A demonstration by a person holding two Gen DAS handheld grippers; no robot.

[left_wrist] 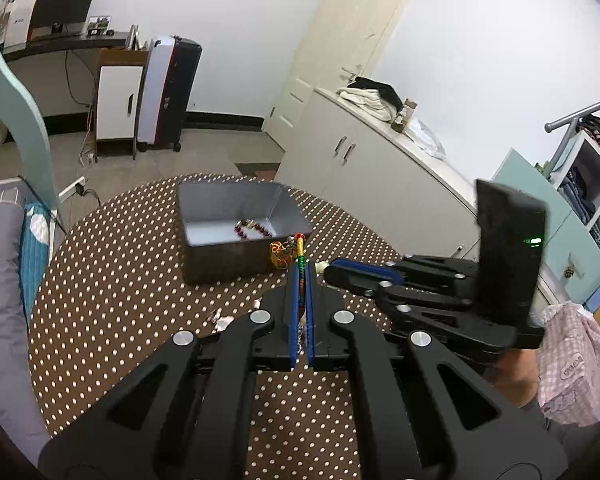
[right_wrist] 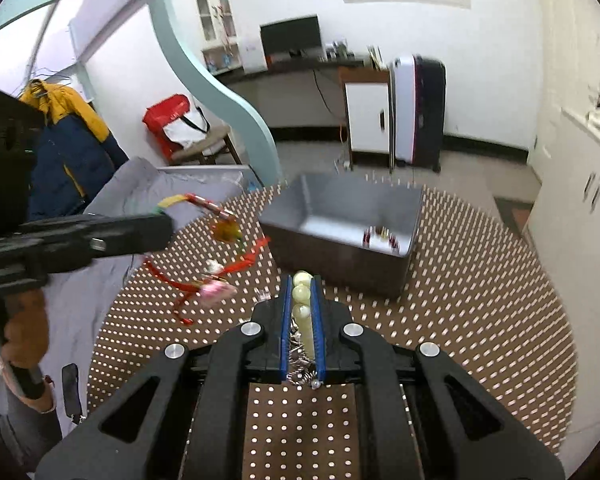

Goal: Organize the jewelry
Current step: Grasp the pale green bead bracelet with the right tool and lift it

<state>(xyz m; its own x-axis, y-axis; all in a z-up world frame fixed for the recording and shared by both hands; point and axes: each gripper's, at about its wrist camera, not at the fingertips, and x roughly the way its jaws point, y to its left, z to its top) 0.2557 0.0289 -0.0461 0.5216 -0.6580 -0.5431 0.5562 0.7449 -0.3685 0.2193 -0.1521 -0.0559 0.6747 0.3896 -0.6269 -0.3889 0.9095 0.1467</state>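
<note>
Beads point(right_wrist: 302, 294), pale, clamped in right claw point(right_wrist: 301, 280) at lower centre; left claw point(left_wrist: 303, 268) closed on striped cord point(left_wrist: 300, 258); grey box point(right_wrist: 340, 216) beyond on dotted worktop point(right_wrist: 480, 300).

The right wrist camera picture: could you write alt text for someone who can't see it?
The right gripper is shut on a string of pale beads above a brown dotted table. Just beyond stands an open grey box with a few dark red beads inside. At left, the left gripper holds a colourful cord.
</note>
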